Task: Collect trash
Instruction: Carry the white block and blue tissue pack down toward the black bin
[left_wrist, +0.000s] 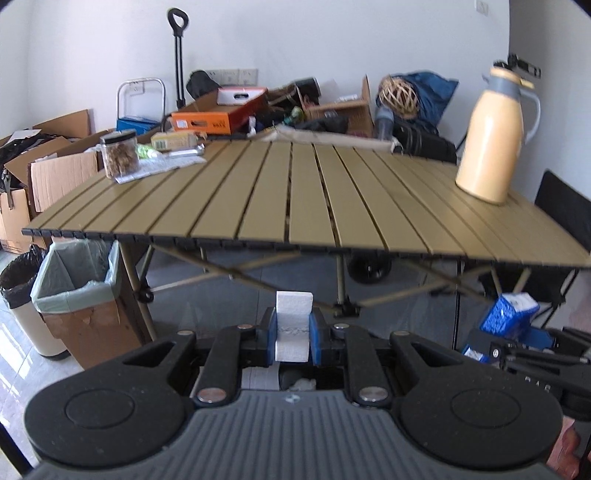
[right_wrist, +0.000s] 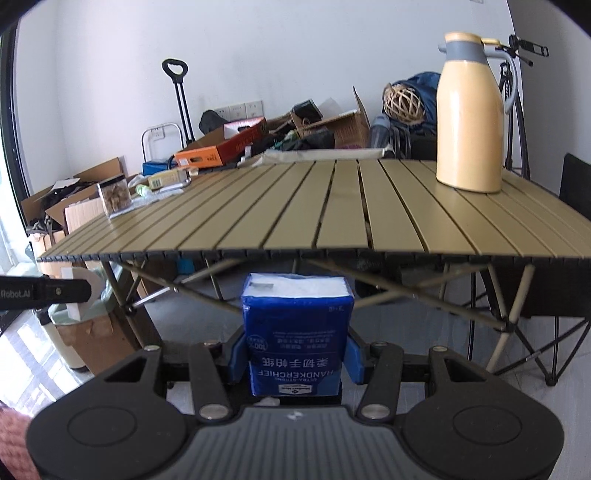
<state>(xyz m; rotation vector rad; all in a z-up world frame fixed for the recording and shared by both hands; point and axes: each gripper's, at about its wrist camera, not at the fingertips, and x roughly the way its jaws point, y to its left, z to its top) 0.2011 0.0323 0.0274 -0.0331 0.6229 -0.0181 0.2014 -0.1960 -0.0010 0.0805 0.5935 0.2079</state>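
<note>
While a black-bagged bin (left_wrist: 16, 277) and a green-lined cardboard box (left_wrist: 79, 295) stand left of the slatted table (left_wrist: 295, 195), the left gripper (left_wrist: 293, 332) pinches a white foam block (left_wrist: 293, 325) and the right gripper (right_wrist: 295, 354) clamps a blue tissue pack (right_wrist: 297, 332); a glass jar (left_wrist: 120, 153) holds brown bits, with a yellow jug (left_wrist: 491, 136) far right.

A yellow jug (left_wrist: 491, 136) stands upright near the right end of the slatted table (left_wrist: 295, 192). At the far left corner a clear jar (left_wrist: 120, 153) sits on a paper sheet (left_wrist: 159, 168). Cardboard boxes (left_wrist: 55, 173) and an orange box (left_wrist: 218, 118) crowd the wall behind.
</note>
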